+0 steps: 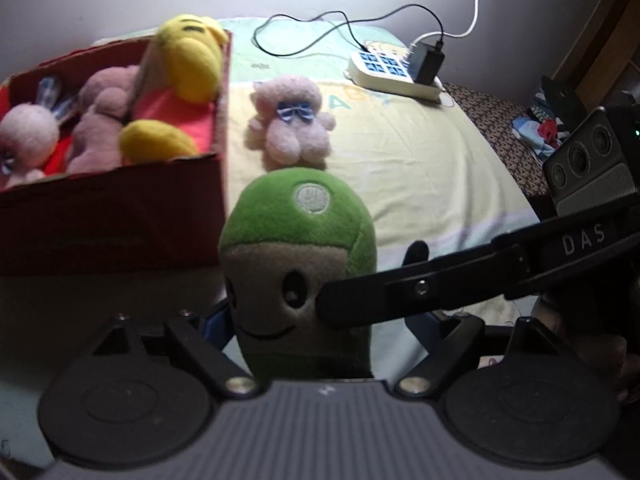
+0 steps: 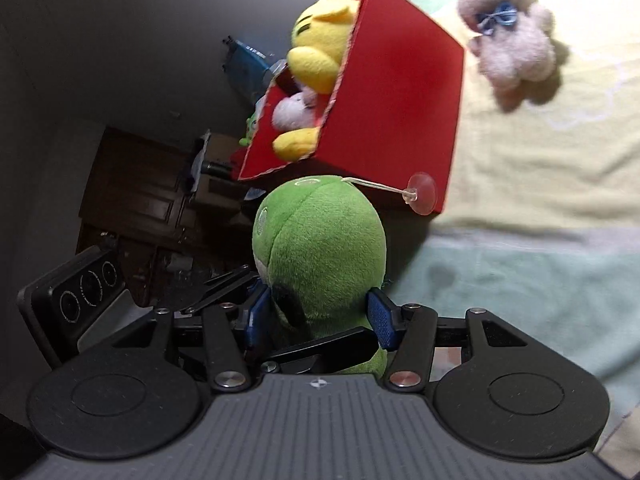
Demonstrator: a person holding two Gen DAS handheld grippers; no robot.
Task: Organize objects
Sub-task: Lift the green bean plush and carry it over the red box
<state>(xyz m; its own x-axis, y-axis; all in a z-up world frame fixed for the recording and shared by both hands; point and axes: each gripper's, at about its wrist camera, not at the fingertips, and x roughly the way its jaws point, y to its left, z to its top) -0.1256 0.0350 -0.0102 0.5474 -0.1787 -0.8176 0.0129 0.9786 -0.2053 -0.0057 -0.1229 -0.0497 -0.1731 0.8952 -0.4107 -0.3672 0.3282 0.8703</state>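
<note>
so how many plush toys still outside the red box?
2. The green plush is between both hand-held grippers' fingers; the pink plush lies on the bed right of the red box. Others may be hidden.

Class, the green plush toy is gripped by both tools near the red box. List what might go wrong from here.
1. Both tools, left and right, pinch the green plush toy; pulling apart may strain it.
2. Its suction cup dangles on a string by the red box and might snag the wall.
3. The box looks crowded, with the yellow plush poking over the rim, so toys may spill.
</note>
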